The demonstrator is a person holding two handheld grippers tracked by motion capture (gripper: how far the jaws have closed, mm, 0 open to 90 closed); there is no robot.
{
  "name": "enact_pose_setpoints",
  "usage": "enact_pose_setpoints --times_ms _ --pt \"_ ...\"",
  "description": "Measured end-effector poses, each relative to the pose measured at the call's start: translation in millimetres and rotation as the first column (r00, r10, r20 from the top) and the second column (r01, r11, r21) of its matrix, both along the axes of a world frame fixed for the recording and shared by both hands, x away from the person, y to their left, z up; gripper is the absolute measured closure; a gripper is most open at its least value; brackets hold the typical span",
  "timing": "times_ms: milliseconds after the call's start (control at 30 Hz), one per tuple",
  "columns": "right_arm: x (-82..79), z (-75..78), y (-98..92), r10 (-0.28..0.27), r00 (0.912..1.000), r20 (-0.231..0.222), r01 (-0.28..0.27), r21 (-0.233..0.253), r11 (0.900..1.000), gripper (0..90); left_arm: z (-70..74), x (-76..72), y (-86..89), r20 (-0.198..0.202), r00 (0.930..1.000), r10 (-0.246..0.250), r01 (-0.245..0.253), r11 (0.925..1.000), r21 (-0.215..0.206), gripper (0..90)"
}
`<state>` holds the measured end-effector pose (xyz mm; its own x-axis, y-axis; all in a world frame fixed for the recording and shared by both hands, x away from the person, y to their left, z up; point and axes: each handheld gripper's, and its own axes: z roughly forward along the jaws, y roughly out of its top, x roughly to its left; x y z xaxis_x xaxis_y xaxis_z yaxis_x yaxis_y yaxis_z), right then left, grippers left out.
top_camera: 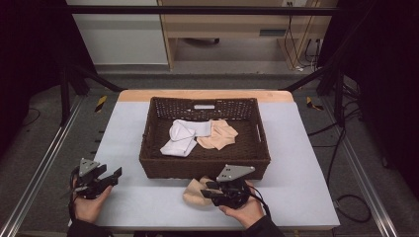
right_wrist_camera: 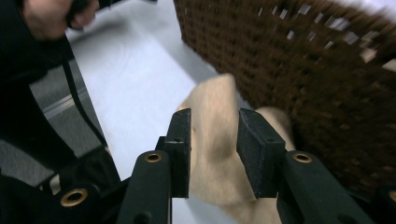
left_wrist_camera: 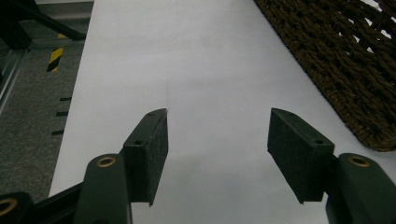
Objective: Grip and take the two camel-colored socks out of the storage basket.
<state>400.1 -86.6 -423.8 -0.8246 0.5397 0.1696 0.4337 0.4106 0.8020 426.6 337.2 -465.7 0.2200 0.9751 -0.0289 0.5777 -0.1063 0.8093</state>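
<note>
The right gripper [right_wrist_camera: 212,154] is closing its jaws around a fold of a beige cloth [top_camera: 195,193] that is lying on the table [top_camera: 296,163], just in front of the near wall of the woven basket [top_camera: 205,165]; whether they are pinching it yet I cannot tell. The left gripper [left_wrist_camera: 217,140] is hovering over bare table left of the basket, jaws wide apart and holding nothing. Judging by the white cloth [top_camera: 180,138] and another beige cloth [top_camera: 217,136] already lying inside the basket, the work looks mostly done; this last piece is probably waiting to go in.

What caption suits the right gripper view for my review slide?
Right gripper closing around a beige cloth on the table beside the brown woven basket.
</note>
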Motion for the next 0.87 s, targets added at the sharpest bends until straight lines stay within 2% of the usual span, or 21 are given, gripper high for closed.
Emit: enact_pose_setpoints --times_ms 133,267,367,467,533,600,700,867 --pt "-2.2 13.2 -8.2 -0.030 0.9990 0.034 0.029 0.050 0.998 65.1 0.0 0.0 0.0 0.001 1.0000 0.000 0.000 1.0000 0.000 38.1" --pt "-3.1 23.1 -17.4 -0.081 0.9940 0.074 0.074 0.092 0.993 62.4 0.7 -0.6 0.2 0.005 1.0000 0.001 -0.001 1.0000 -0.004 38.1" --pt "-2.6 27.6 -26.2 -0.132 0.9862 0.100 0.119 0.123 0.985 59.8 1.3 -1.1 -0.1 0.011 0.9999 -0.002 0.002 1.0000 -0.007 38.1" --pt "-2.2 33.0 -37.3 -0.181 0.9750 0.129 0.158 0.168 0.973 58.2 1.9 -1.5 -0.4 0.018 0.9998 -0.006 0.006 0.9999 -0.009 38.0" --pt "-1.9 37.5 -45.2 -0.218 0.9639 0.153 0.186 0.197 0.962 56.5 2.3 -1.6 -0.7 0.018 0.9998 -0.006 0.006 0.9999 -0.009 38.0" --pt "-1.2 42.2 -54.0 -0.262 0.9492 0.175 0.220 0.226 0.949 54.2 2.4 -1.8 -0.8 0.022 0.9997 -0.009 0.009 0.9999 -0.011 38.0" --pt "1.5 47.2 -69.2 -0.332 0.9211 0.203 0.278 0.256 0.926 49.2 2.8 -2.1 -1.0 0.026 0.9996 -0.010 0.011 0.9999 -0.012 38.0" --pt "7.7 48.3 -96.1 -0.431 0.8780 0.208 0.368 0.282 0.886 43.4 3.6 -2.5 -1.6 0.029 0.9995 -0.010 0.010 0.9999 -0.013 38.0"
